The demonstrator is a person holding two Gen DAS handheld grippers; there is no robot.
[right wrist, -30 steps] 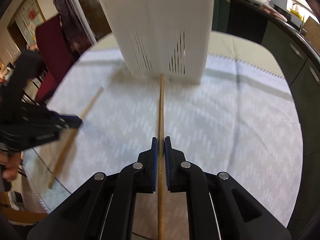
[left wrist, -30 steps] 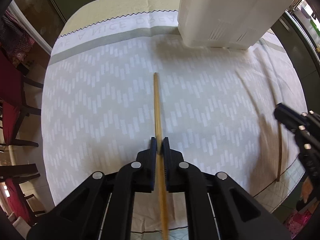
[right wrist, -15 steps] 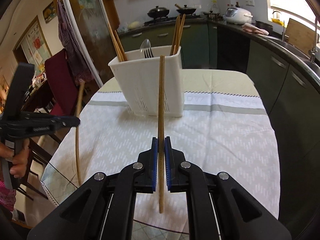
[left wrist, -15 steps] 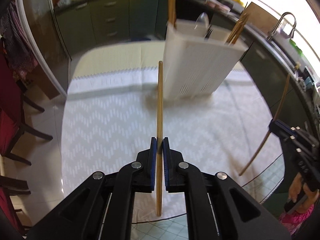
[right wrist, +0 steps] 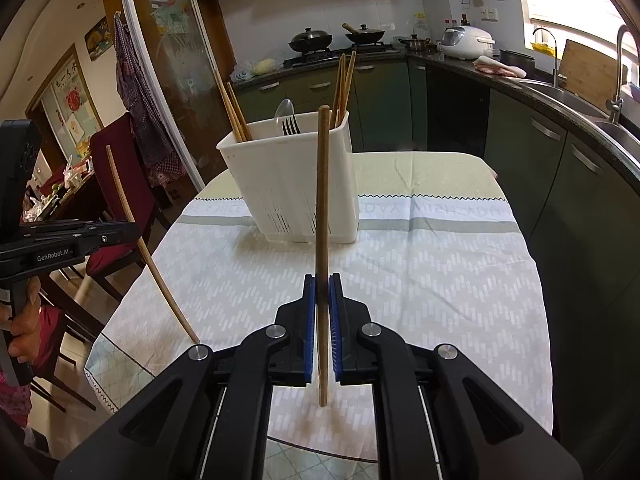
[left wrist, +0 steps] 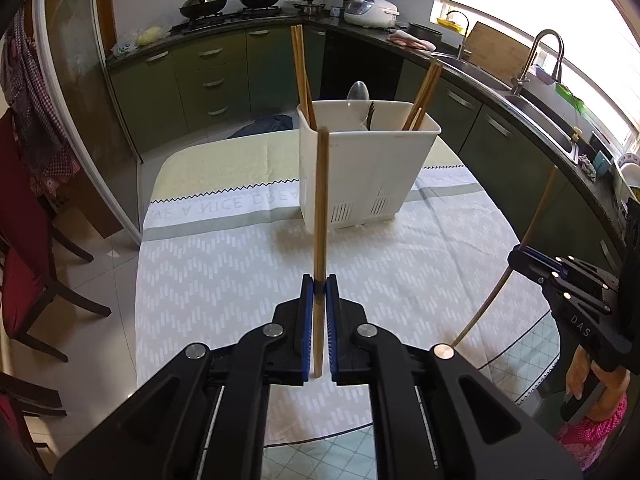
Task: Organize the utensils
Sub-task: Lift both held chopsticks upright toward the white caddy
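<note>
My left gripper point(left wrist: 319, 286) is shut on a light wooden chopstick point(left wrist: 321, 208) and holds it upright above the table. My right gripper point(right wrist: 322, 285) is shut on a darker wooden chopstick point(right wrist: 322, 200), also upright. A white utensil caddy point(left wrist: 366, 172) stands on the table beyond both; it holds several chopsticks, a spoon and a fork. It also shows in the right wrist view point(right wrist: 294, 184). The right gripper with its chopstick shows at the right edge of the left wrist view point(left wrist: 516, 258). The left gripper shows at the left of the right wrist view point(right wrist: 134, 232).
The round table carries a white patterned cloth point(left wrist: 224, 280). Red chairs point(left wrist: 24, 272) stand at its left side. Green kitchen cabinets point(right wrist: 560, 168) and a counter with a sink curve round the far and right sides.
Both grippers have lifted their chopsticks off the table and tipped them from lying flat to upright. The caddy now appears farther away, with its open top in view.
</note>
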